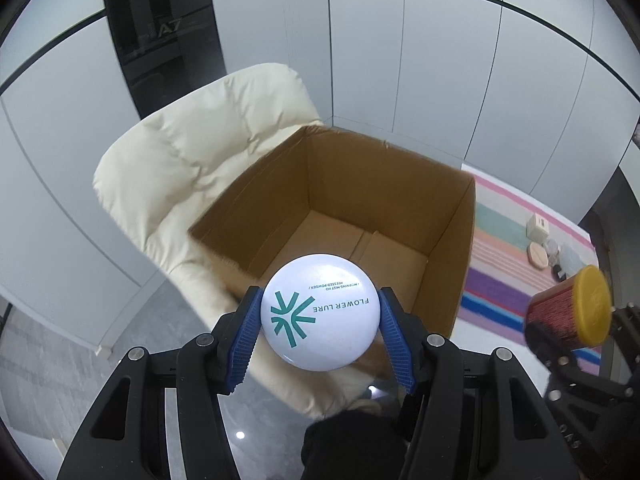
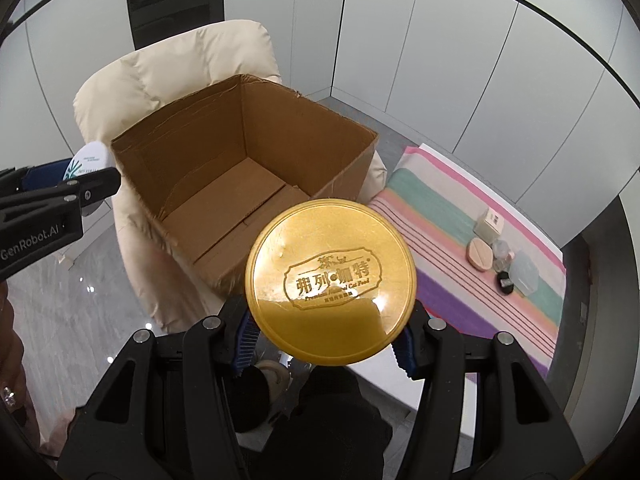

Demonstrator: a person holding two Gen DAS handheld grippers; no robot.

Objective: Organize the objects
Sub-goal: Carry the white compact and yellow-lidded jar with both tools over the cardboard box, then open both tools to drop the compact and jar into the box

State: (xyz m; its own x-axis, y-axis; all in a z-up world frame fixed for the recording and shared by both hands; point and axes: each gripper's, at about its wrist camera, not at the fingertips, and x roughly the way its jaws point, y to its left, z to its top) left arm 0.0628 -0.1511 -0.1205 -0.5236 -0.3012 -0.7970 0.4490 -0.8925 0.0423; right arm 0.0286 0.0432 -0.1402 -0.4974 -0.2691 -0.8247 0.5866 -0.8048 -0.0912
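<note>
In the left wrist view, the left claw is angled steeply downward and is closed on a white round compact, pinched at its sides between the blue pads. The lid faces the camera; "FLOWER LURE" and a teal star-like logo are printed on it, upside down. Just beyond the claw an open cardboard box is seen on a cream armchair. To the right, the right claw is seen holding a yellow-lidded can, its lid turned toward the left claw.

In the right wrist view, the right claw, likewise tilted down, is clamped on the can, whose gold lid faces the camera. Chinese characters and "Cat Food" are embossed there, upright. "GenRobot.AI" is read on the left claw at the left. Small containers lie on a striped cloth to the right.
</note>
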